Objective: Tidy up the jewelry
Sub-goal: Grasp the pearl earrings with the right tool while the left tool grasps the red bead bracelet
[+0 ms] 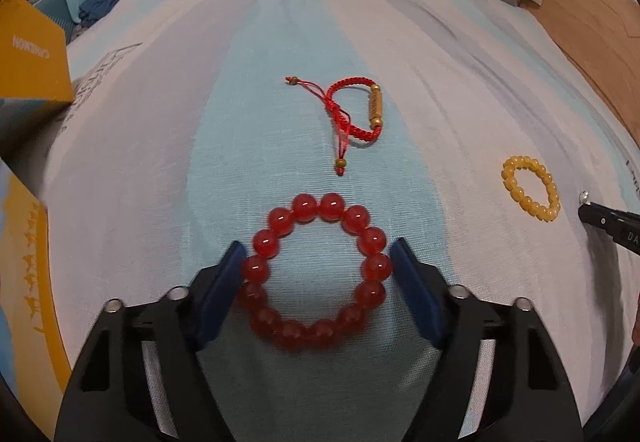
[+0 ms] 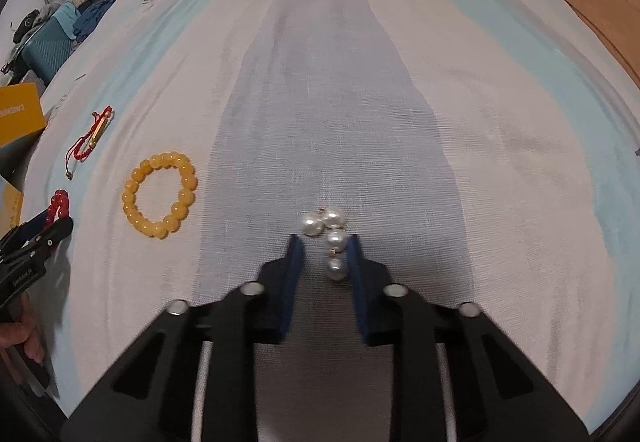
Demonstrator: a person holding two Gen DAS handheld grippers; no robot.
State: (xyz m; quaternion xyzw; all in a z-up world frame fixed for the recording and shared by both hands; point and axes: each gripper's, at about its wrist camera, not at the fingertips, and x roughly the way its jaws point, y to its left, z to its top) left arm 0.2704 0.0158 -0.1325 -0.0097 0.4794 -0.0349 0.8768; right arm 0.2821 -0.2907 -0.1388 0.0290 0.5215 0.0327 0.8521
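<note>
A bracelet of large red beads [image 1: 304, 204] lies on the striped bedsheet [image 1: 160, 122]. My left gripper [image 1: 316, 250] straddles it, with a blue pad against the beads on each side. A cluster of white pearl pieces [image 2: 334, 218] lies on the grey stripe. My right gripper [image 2: 324, 242] has narrow jaws around the two nearest pearls. A yellow bead bracelet [image 1: 520, 163] [image 2: 186, 168] lies between the two grippers. Farther back lies a red cord bracelet with a gold tube [image 1: 375, 106] [image 2: 98, 130].
Yellow cardboard boxes [image 1: 32, 54] [image 2: 18, 114] stand at the left edge of the bed. A teal suitcase [image 2: 44, 42] and clothes sit beyond them. Wooden floor [image 1: 592, 14] runs along the right side. A hand [image 2: 20, 338] holds the left gripper.
</note>
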